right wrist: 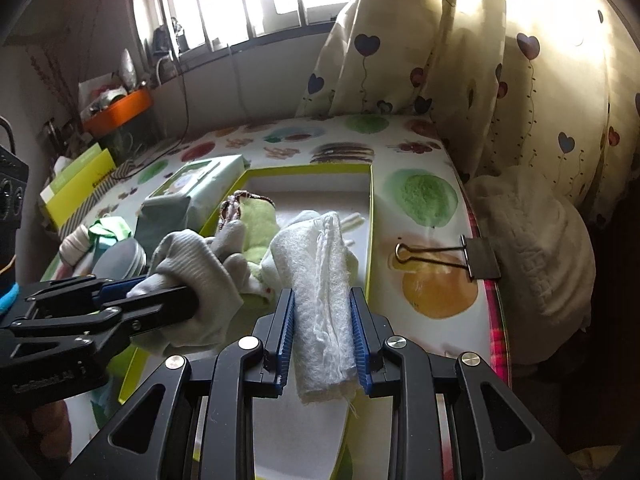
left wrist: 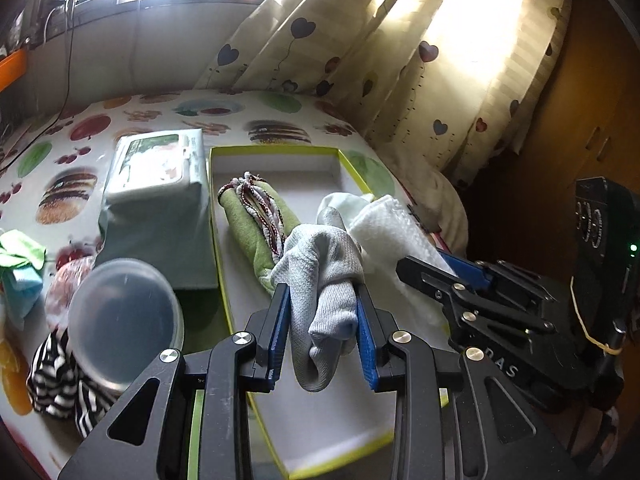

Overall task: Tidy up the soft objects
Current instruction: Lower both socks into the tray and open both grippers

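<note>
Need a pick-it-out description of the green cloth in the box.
Start at the shallow white box with a lime-green rim on the fruit-print table. Inside, along its left wall, lies a rolled green cloth. Unlike the grey and white pieces beside it, it has a red-and-white braided cord on top.

My left tool (left wrist: 323,312) gripped a bunched grey sock (left wrist: 320,276) between its blue pads, over the near part of a shallow white box (left wrist: 276,152) with a yellow-green rim. Just beyond the tool, a rolled green cloth (left wrist: 250,222) with red-and-white cord lay in the box. To its right, my right tool (left wrist: 456,270) held a white cloth (left wrist: 394,220). Left of the tool, a clear lidded tub (left wrist: 126,312) sat on striped fabric (left wrist: 52,380), with a wipes pack (left wrist: 156,168) beyond, on the counter (left wrist: 60,148).
</note>
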A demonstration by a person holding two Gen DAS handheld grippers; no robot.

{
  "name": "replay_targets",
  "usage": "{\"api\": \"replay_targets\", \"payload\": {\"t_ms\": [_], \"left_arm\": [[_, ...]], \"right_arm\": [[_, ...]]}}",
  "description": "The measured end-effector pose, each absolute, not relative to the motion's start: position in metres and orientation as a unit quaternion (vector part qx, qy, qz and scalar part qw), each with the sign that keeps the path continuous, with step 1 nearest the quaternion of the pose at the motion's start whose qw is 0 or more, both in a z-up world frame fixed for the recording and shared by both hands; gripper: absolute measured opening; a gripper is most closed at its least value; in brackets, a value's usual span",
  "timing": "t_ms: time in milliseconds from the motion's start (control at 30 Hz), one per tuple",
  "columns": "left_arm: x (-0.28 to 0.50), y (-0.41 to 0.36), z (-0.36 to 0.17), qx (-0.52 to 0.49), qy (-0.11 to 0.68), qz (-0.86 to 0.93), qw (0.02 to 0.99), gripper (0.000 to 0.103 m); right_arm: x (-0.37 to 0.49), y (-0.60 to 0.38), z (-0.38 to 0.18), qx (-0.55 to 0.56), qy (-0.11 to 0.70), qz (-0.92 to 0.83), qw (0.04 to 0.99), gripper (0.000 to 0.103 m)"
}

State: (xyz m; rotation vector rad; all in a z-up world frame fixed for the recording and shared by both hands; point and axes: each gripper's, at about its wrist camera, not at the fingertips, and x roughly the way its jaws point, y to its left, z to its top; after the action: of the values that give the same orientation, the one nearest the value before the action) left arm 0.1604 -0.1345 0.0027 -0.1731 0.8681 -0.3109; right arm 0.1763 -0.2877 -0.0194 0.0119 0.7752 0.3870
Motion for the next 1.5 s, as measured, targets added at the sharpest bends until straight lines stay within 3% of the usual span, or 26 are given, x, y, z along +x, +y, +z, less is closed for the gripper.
{"api": "replay_targets", "payload": {"t_ms": [333, 733, 1067, 1333, 1400, 1500], "left_arm": [[0.182, -0.131, -0.003, -0.087, 0.42, -0.143, 0.892, 0.032], [0.148, -0.131, -0.001, -0.079, 0.424, -0.16, 0.888, 0.032], [0.149, -0.135, -0.006, -0.065, 0.433, -0.158, 0.885, 0.032], [0.154, -0.134, -0.004, -0.058, 0.422, -0.151, 0.892, 0.039], [0.155, -0.134, -0.004, -0.058, 0.421, -0.154, 0.892, 0.039], [0.154, -0.133, -0.002, -0.059, 0.414, -0.152, 0.896, 0.039]], "right_arm": [[0.199, -0.28, -0.02, 0.009, 0.377, 0.195, 0.905, 0.025], [0.161, -0.279, -0.02, 0.005, 0.382, 0.19, 0.904, 0.025], [0.179, -0.267, -0.028, -0.011, 0.398, 0.166, 0.902, 0.025], [0.205, -0.264, -0.027, -0.007, 0.395, 0.158, 0.905, 0.026], [0.206, -0.266, -0.026, 0.0, 0.392, 0.164, 0.905, 0.03], [0.201, -0.271, -0.022, 0.009, 0.383, 0.166, 0.908, 0.05]]}}
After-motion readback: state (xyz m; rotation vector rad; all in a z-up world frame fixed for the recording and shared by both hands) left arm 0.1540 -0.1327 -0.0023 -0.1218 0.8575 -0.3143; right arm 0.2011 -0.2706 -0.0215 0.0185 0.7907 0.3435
